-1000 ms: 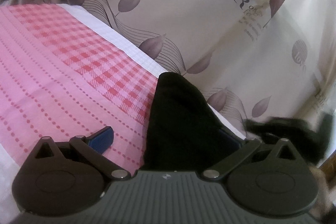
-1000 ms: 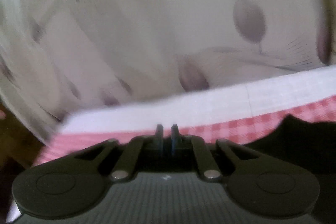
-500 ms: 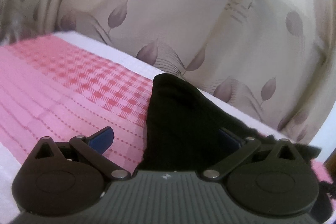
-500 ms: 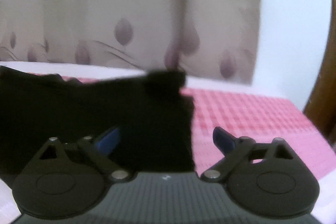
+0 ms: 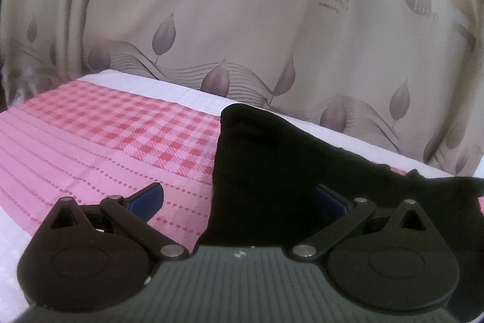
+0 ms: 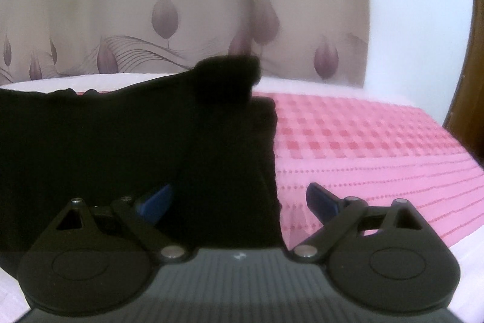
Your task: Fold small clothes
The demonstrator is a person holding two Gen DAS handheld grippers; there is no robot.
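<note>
The left gripper [image 5: 239, 202] has its blue-tipped fingers [image 5: 148, 199] spread wide apart and it holds nothing. Between them, reaching toward twelve o'clock, lies the left end of the black garment [image 5: 272, 171]. In the left wrist view this end comes up to a rounded corner at about twelve o'clock, and the rest of the cloth runs away toward three o'clock. The garment rests on the pink checked bedcover [image 5: 90, 141], with the leaf-printed curtain [image 5: 242, 35] behind it.

The right gripper [image 6: 239, 202] is also wide open and grips nothing. In the right wrist view the garment [image 6: 136, 156] fills the side from nine to twelve o'clock. Its straight right edge passes between the two fingers [image 6: 320, 199], and a small dark lump sits at the far corner, near twelve o'clock. It is too blurred to say if this lump is a turned-over flap. Bare bedcover [image 6: 378, 141] lies from one to three o'clock.

I judge that the garment is spread rather flat, but no clear fold shows in either view. The folding seems to be early: each gripper stands at one end, and the grasp of the edges and every fold are left to do.
</note>
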